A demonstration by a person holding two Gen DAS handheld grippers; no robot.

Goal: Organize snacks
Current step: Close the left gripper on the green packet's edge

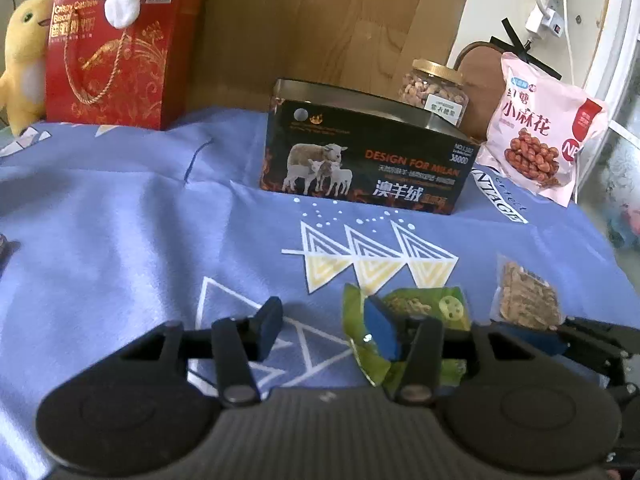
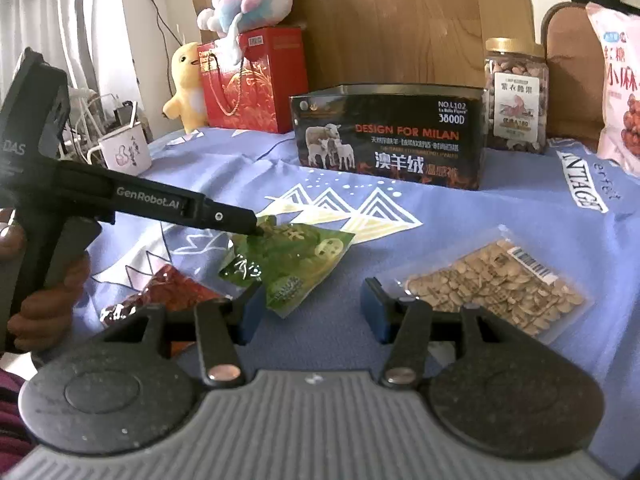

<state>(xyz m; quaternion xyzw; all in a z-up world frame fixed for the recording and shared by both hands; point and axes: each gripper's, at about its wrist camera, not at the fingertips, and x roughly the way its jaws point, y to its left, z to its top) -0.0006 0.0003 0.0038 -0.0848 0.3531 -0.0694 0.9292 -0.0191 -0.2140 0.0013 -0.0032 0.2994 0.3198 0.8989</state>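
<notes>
Your surface (image 2: 460, 240) wears a blue patterned cloth. Both hand-held grippers are half open and empty: the left hand-held gripper (image 1: 326, 330) beside the green packet (image 2: 288, 260), the right hand-held gripper (image 2: 312, 308) at its five o'clock. Next, I judge, straddle the packet, then close.

left wrist cam: low over the blue tablecloth (image 1: 120, 220), facing the black sheep-print box (image 1: 360, 160), fairly close.
right wrist cam: same facing, right of it, low and near.
shared: box, green snack packet (image 2: 288, 260), nut jar (image 2: 516, 96).
</notes>
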